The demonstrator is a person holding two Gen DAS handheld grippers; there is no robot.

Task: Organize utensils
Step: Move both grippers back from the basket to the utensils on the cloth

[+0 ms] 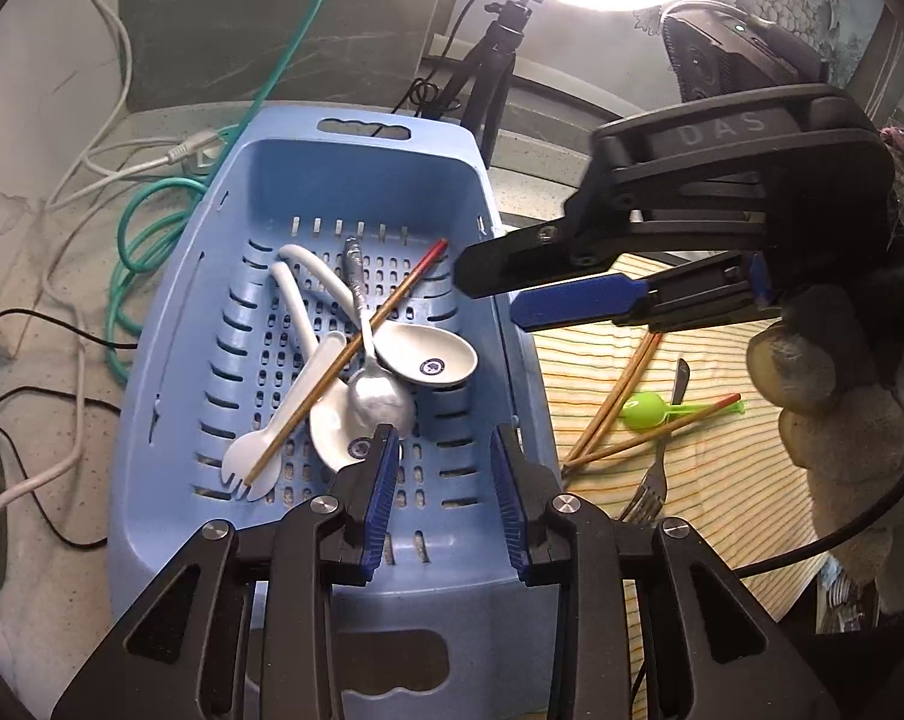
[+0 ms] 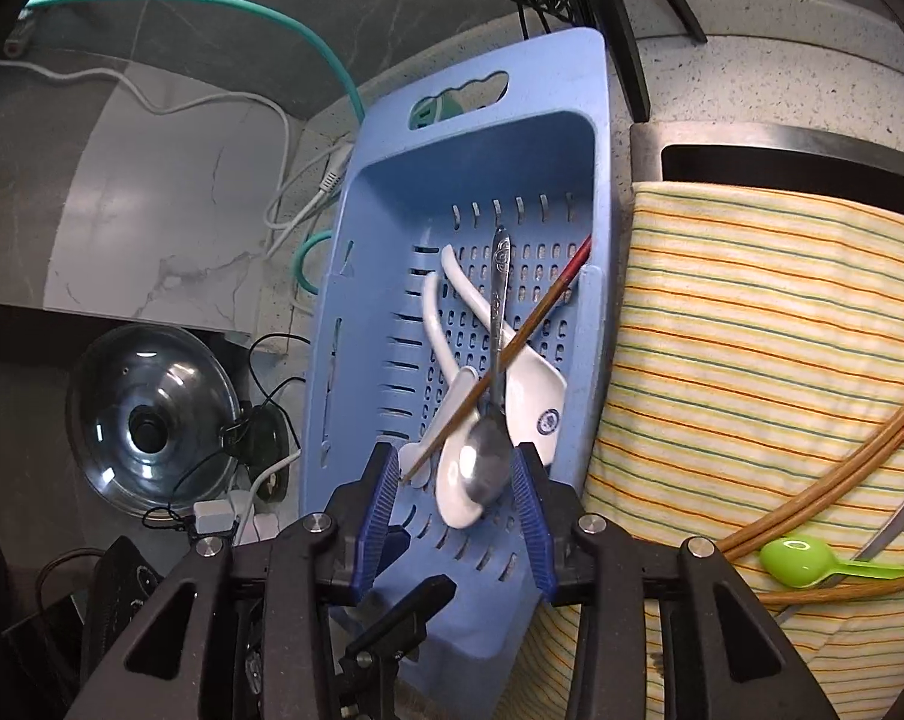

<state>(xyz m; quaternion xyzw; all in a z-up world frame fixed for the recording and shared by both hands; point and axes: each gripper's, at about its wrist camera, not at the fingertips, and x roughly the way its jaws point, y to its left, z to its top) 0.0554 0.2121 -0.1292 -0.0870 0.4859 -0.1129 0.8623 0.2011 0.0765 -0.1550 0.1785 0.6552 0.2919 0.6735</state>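
Note:
A blue slotted basket [image 1: 170,360] [image 2: 344,360] holds a metal spoon [image 1: 380,402] [image 2: 484,468], two white ceramic spoons [image 1: 434,357] [image 2: 535,396], a white spork [image 1: 272,444] and one red-tipped chopstick [image 1: 344,360] [image 2: 511,342] lying across them. My left gripper [image 1: 446,480] hangs open over the basket's near end, with nothing between its pads. My right gripper [image 2: 457,498] [image 1: 493,294] is open above the basket's right side. In its own view the metal spoon's bowl lies below the gap, untouched by the pads.
Right of the basket, a striped cloth [image 2: 751,300] carries a green spoon [image 1: 643,408] [image 2: 793,558], several chopsticks [image 1: 619,396] [image 2: 841,480] and a fork [image 1: 649,486]. Cables [image 1: 146,228], a glass lid [image 2: 152,420] and a power strip [image 2: 224,516] lie to the left. A tripod [image 1: 493,60] stands behind.

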